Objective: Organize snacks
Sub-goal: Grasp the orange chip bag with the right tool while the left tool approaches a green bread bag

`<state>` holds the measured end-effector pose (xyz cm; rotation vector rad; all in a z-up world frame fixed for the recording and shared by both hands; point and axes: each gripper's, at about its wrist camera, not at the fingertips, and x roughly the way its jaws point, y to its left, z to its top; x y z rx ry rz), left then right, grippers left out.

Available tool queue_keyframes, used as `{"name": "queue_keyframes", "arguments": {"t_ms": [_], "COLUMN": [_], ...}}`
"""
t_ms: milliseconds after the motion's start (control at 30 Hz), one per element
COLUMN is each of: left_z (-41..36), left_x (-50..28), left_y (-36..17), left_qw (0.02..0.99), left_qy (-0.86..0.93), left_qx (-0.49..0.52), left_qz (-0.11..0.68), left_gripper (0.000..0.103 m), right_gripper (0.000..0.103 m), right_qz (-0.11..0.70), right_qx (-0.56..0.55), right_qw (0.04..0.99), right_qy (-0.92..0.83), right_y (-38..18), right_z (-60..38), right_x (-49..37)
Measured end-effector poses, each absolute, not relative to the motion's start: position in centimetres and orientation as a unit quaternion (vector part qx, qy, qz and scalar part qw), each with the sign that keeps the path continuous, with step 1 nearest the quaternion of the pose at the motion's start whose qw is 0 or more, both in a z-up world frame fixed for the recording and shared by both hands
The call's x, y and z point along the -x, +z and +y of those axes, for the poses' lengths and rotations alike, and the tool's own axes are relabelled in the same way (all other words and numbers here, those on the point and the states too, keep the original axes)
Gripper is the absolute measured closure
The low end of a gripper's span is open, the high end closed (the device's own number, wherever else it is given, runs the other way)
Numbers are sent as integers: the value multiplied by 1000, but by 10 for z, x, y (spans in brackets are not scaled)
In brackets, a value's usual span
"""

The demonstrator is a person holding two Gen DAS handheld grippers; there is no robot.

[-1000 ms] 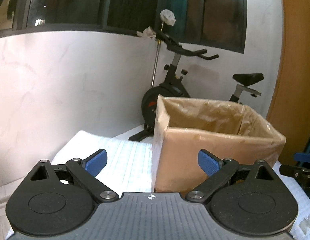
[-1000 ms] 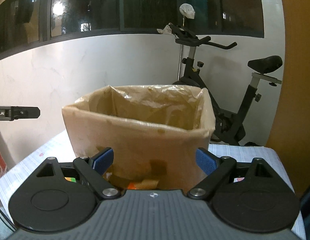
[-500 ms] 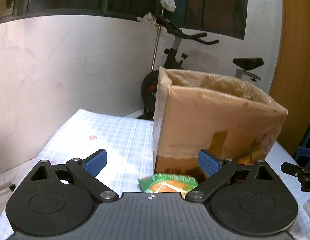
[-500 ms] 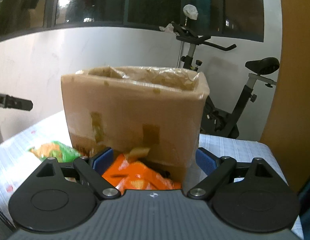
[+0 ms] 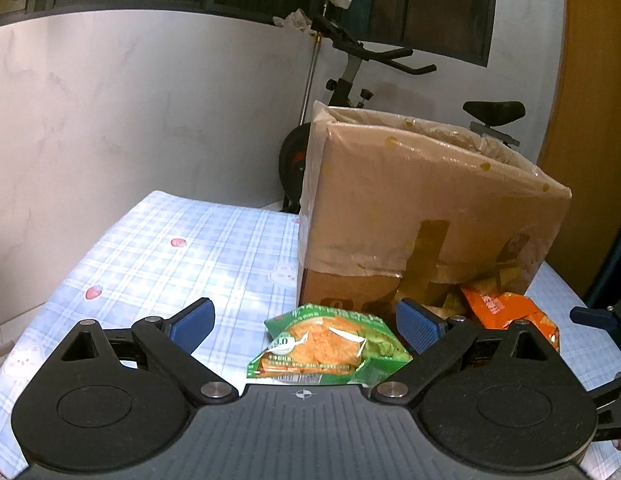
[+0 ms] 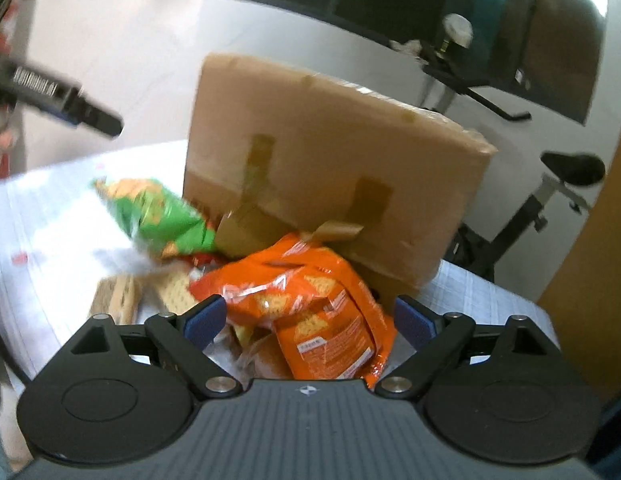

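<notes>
- Here the snacks lie loose on the checked tablecloth (image 5: 158, 256), bunched against the near foot of the cardboard box (image 5: 422, 216), which stands toward the table's far right corner.
- A green packet (image 5: 330, 350) lies nearest the left gripper (image 5: 304, 322); an orange packet (image 6: 310, 300) lies in front of the right gripper (image 6: 308, 316), with crackers and wrappers beside it.
- Both grippers stand wide, blue pads clear of everything, nothing held.
- The step in hand looks like the approach to a first pick.
- Next, each gripper should probably bracket its packet across the narrow side, close gently on the crinkly film, then lift over the box's lined rim.
</notes>
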<state>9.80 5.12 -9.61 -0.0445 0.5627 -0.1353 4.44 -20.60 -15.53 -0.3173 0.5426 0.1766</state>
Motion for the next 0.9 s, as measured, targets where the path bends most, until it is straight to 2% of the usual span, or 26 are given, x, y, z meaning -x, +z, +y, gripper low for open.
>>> {"name": "queue_keyframes", "arguments": {"t_ms": [600,900], "left_z": [48,50], "left_x": [-102,-102], "left_y": [-109,-114], "left_qw": [953,952], "left_qy": [-72,-77], "left_qx": [29,33], "left_qz": [293,293], "left_gripper": [4,4], "right_gripper": [7,21], "right_qz": [288,256], "right_qx": [198,148], "right_qw": [934,953], "right_qy": [76,66], "right_y": [-191,-192], "right_z": [-197,-199], "right_x": [-89,-79]}}
